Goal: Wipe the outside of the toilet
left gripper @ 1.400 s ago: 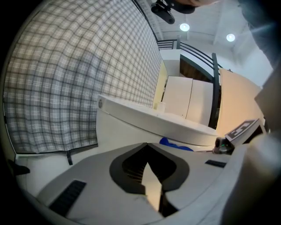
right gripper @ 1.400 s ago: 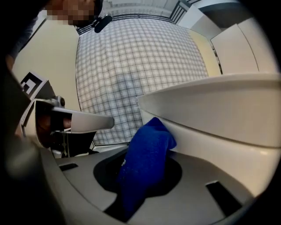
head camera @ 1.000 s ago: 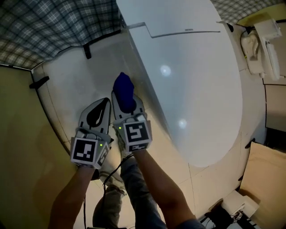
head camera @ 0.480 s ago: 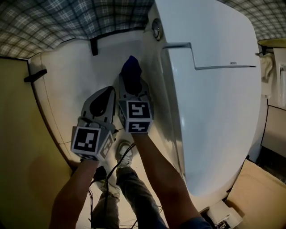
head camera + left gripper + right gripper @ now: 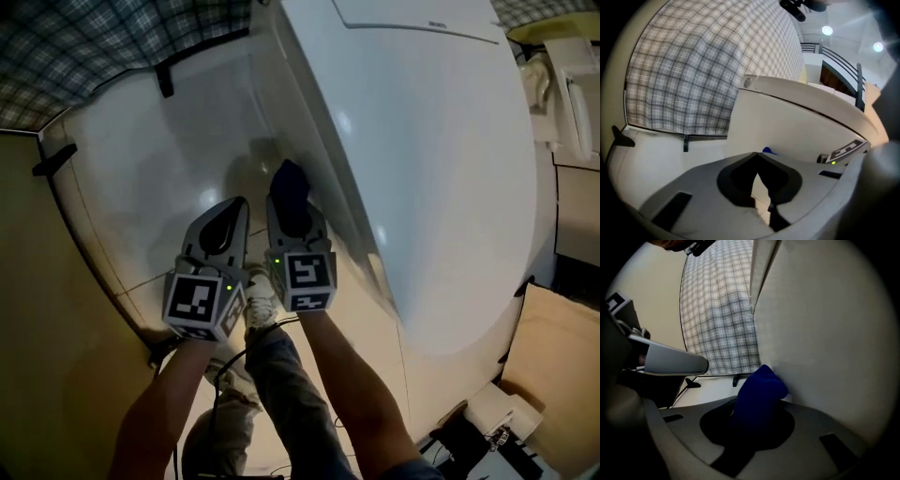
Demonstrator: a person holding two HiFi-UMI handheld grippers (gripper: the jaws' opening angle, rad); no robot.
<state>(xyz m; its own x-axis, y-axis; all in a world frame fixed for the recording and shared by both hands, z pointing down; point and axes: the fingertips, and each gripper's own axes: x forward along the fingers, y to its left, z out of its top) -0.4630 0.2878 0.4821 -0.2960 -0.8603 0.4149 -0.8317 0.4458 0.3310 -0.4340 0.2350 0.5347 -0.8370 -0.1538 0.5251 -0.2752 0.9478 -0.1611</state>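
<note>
Head view: cloth (image 5: 289, 192) half hidden, apparently touching toilet (image 5: 431, 169).

The glossy white toilet (image 5: 441, 169), lid shut, fills the head view's upper right. A bunched dark blue cloth (image 5: 291, 195) presses against its side near frame centre.

Deep-blue cloth (image 5: 289, 192); white toilet (image 5: 422, 141); grey-white plaid wall (image 5: 84, 47); off-white floor (image 5: 159, 187).

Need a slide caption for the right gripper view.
Right claw holds a blue cloth against the white side of the toilet.
</note>
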